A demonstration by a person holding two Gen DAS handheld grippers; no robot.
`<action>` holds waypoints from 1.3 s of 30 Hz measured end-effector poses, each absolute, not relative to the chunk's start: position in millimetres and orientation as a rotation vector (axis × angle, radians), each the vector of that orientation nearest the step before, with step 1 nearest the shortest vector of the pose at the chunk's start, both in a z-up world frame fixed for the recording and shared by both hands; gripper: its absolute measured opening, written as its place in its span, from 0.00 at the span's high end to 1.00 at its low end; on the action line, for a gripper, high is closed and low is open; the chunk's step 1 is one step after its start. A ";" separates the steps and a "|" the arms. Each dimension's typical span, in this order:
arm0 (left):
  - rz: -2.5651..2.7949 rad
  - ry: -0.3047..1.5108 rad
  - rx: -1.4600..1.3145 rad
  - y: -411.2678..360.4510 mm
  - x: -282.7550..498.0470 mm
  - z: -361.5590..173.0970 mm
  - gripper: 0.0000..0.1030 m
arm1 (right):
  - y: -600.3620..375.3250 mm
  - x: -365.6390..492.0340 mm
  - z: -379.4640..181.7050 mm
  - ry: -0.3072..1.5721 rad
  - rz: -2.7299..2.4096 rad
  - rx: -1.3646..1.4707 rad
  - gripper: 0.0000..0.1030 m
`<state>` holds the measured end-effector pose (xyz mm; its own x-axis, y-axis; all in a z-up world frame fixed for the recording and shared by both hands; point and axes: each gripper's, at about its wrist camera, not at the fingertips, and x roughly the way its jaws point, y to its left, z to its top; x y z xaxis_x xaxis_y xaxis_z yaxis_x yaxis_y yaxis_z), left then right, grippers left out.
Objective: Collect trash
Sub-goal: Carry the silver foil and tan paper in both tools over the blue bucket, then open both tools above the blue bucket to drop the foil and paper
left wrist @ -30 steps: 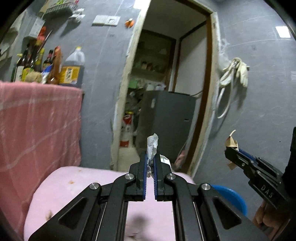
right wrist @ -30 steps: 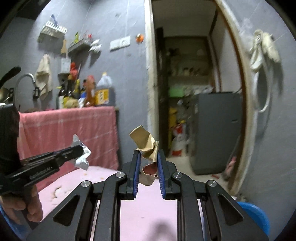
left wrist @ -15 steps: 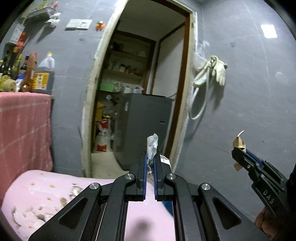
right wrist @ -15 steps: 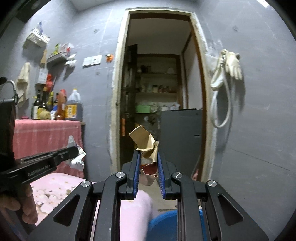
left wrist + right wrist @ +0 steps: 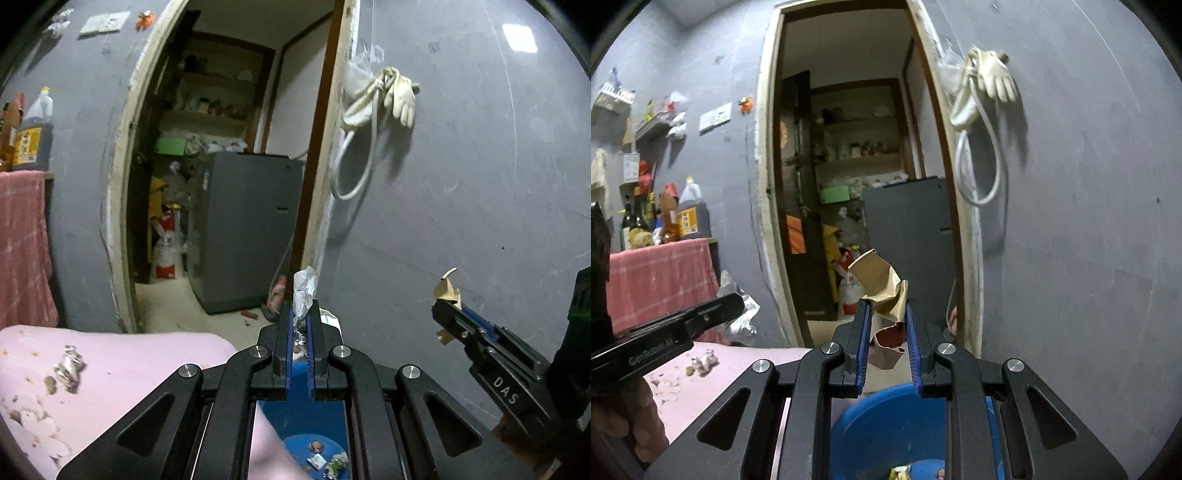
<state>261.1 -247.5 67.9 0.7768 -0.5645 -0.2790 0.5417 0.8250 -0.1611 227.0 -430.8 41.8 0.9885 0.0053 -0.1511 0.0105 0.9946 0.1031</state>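
My left gripper (image 5: 300, 314) is shut on a crumpled silvery wrapper (image 5: 303, 286) and holds it in the air past the pink table's edge. It also shows in the right wrist view (image 5: 738, 301) with the wrapper (image 5: 740, 314). My right gripper (image 5: 886, 314) is shut on a crushed brown paper cup (image 5: 882, 286), held above a blue basin (image 5: 886, 421) that has some trash in it. The right gripper shows in the left wrist view (image 5: 443, 314) with the cup (image 5: 447, 286). The basin (image 5: 310, 443) lies below my left gripper.
A pink table (image 5: 110, 369) with crumbs and a small crumpled scrap (image 5: 68, 367) is at the left. A doorway (image 5: 229, 166) ahead opens to a grey appliance (image 5: 247, 229). Gloves and a hose (image 5: 384, 96) hang on the grey wall. Bottles (image 5: 676, 218) stand on a red-draped counter.
Both grippers have swung right, away from the table, still holding their trash. The blue basin has come into view below them.
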 end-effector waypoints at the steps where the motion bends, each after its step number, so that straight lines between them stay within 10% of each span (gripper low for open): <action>1: -0.600 0.341 -0.070 -251.7 263.8 65.2 0.96 | -434.3 229.0 38.6 0.165 -0.005 0.112 0.84; 39: -0.605 0.719 -0.074 -287.6 314.0 -8.2 0.82 | -455.6 266.9 -15.8 0.409 -0.007 0.193 0.67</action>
<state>314.0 -287.6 -8.2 0.5907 -0.5438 -0.5961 0.4945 0.8278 -0.2651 266.9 -455.6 -15.8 0.9176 0.0321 -0.3961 0.0456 0.9816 0.1852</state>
